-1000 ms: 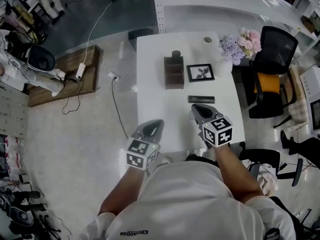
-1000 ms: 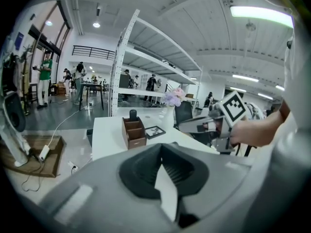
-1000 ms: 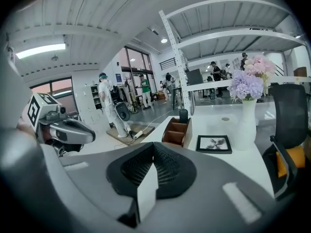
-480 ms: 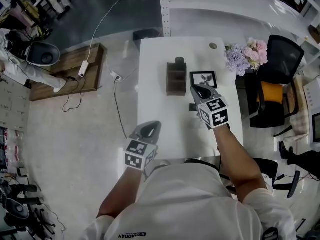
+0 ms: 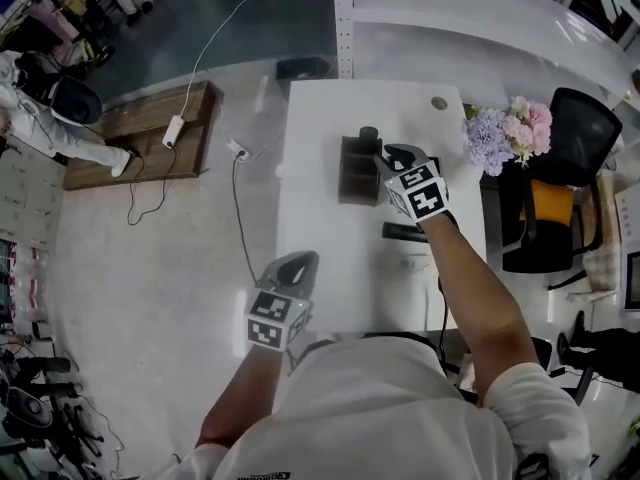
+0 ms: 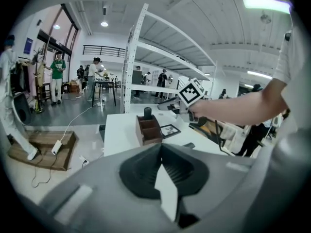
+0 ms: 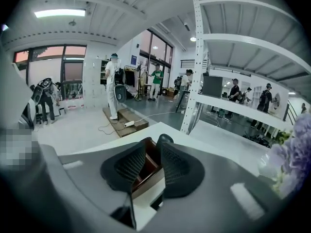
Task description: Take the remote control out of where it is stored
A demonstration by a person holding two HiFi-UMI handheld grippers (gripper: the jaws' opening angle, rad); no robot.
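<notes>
White counter (image 5: 315, 238) in a large workshop hall, pale floor around it, with a black office chair (image 5: 575, 133) and a bunch of lilac and pink flowers (image 5: 503, 128) at its right side. Item 1: brown wooden desk organiser (image 5: 350, 176), open compartments in a row, standing near the counter's middle. Item 2: remote control (image 5: 368, 134), dark, upright in the organiser's far end compartment, rounded top above the rim. Item 3: small black picture frame (image 6: 170, 130), just right of the organiser. Item 4: dark flat bar-shaped object (image 5: 405, 232), lying on the counter nearer the person, apart from the organiser. Right hand-held gripper (image 5: 390, 154): reaching over the organiser's right side, jaws partly apart and just been opening, nothing gripped. In its own view the organiser's compartments show in the gap, and the remote control's top stands just past one jaw's tip, close by, with no pad on it. Left hand-held gripper (image 5: 298, 264): at the counter's near left edge, well apart from the remote control, jaws together, empty.
</notes>
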